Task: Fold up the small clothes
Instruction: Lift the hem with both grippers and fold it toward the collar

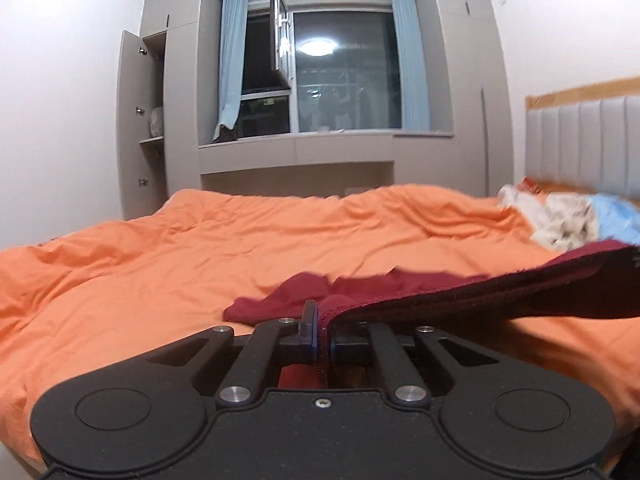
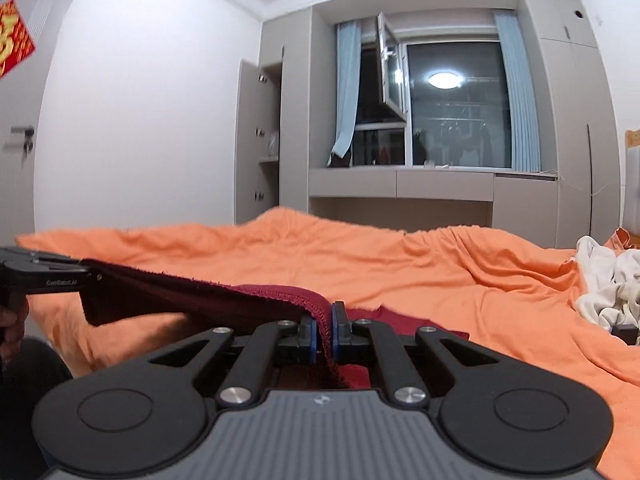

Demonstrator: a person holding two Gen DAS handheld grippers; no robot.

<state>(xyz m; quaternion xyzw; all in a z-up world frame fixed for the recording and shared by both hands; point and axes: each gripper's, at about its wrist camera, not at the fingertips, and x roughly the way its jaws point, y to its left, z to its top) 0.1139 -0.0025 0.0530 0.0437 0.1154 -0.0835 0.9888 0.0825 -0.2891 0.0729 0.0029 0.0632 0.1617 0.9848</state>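
Note:
A dark red garment (image 1: 460, 296) hangs stretched between my two grippers above the orange bedcover (image 1: 160, 248). My left gripper (image 1: 323, 324) is shut on one corner of its hem; the cloth runs off to the right edge, and the rest trails on the bed ahead. In the right wrist view my right gripper (image 2: 325, 326) is shut on the other corner of the garment (image 2: 224, 300). The cloth runs left to the left gripper (image 2: 86, 272), seen at the left edge.
A pile of white and blue clothes (image 1: 568, 220) lies at the right by the padded headboard (image 1: 580, 144); it shows in the right wrist view too (image 2: 608, 284). Grey cupboards (image 1: 144, 120) and a window (image 1: 344, 76) stand beyond the bed.

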